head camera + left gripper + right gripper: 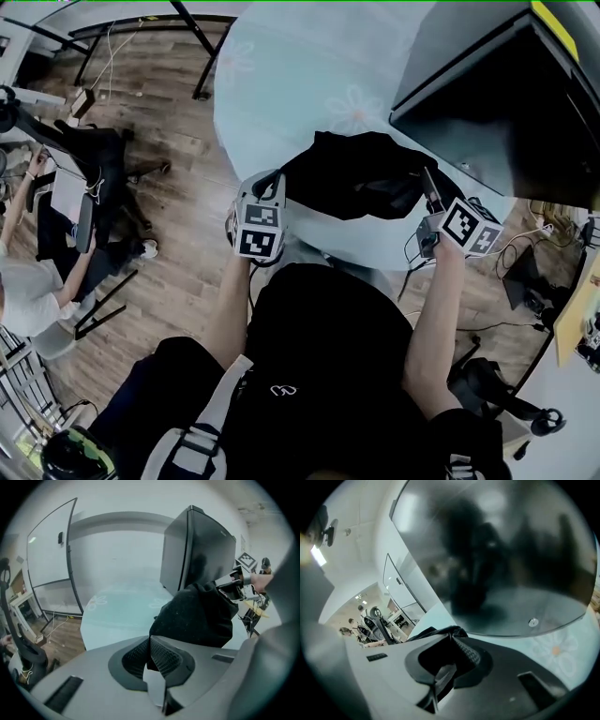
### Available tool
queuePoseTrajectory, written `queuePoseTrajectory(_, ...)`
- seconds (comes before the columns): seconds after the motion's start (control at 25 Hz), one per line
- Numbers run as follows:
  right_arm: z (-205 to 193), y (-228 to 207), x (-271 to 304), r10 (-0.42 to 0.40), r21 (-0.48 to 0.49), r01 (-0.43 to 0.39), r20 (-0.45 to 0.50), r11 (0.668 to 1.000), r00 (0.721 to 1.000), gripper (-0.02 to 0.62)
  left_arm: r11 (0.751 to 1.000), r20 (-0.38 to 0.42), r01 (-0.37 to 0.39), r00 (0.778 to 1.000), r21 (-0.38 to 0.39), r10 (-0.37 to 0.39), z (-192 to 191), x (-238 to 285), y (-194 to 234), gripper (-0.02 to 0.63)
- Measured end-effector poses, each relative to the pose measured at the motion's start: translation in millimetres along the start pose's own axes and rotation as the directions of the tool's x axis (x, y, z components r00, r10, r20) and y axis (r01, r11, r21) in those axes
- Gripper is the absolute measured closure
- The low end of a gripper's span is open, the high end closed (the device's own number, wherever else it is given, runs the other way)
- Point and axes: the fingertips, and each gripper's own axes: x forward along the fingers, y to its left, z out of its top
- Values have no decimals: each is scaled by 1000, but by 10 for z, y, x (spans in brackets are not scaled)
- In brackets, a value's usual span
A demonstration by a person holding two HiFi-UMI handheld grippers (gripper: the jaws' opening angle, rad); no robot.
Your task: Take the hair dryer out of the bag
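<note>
A black cloth bag [361, 173] lies slumped on the round pale-blue table [281, 84], lifted a little between my two grippers. My left gripper [278, 185] is shut on the bag's left edge; in the left gripper view its pads [157, 656] press together on a fold of black cloth, with the bag [197, 616] bulging beyond. My right gripper [427, 185] is shut on the bag's right edge, where black fabric [436, 632] bunches at its fingertips [452, 641]. The hair dryer is hidden; no part of it shows.
A big black glossy box [506, 94] stands on the table just behind and right of the bag. Left of the table are a black office chair [94, 159] and a seated person [28, 281]. Cables [525, 244] lie on the floor at the right.
</note>
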Motion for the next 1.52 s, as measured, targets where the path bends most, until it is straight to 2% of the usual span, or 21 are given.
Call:
queuePoseTrajectory(0.12, 105, 39, -28, 7, -18, -6, 16, 1000, 1000, 565, 996, -26, -45, 999, -71, 44, 50, 49, 122, 580)
queuePoseTrajectory(0.36, 274, 59, -150, 29, 3, -29, 58, 1000, 998, 566, 990, -16, -90, 996, -112, 88, 266, 145, 250, 581)
queuePoseTrajectory(0.64, 468, 24, -356, 59, -2, -60, 121, 998, 991, 567, 983, 47, -140, 988, -122, 147, 576, 114, 380, 583)
queuePoseTrajectory(0.76, 562, -18, -507, 54, 6, -56, 160, 998, 986, 566, 975, 67, -185, 979, -123, 194, 648, 52, 473, 584)
queuePoseTrajectory(0.84, 627, -131, -625, 29, 32, -36, 197, 999, 980, 566, 967, 69, -221, 971, -128, 231, 653, 6, 593, 584)
queuePoseTrajectory(1.12, 698, -582, -968, -102, 144, 61, 293, 988, 951, 566, 959, 68, -246, 964, -141, 257, 666, -9, 723, 584)
queuePoseTrajectory(1.32, 508, -799, -1253, -182, 232, 109, 324, 967, 928, 566, 971, 45, -221, 973, -91, 226, 563, -20, 634, 584)
queuePoseTrajectory(1.4, 433, -841, -1330, -199, 248, 119, 326, 961, 924, 566, 976, 42, -197, 979, -97, 201, 528, -11, 566, 584)
queuePoseTrajectory(1.52, 338, -902, -1406, -217, 266, 132, 324, 955, 921, 566, 974, 24, -202, 978, -106, 206, 482, 22, 487, 583)
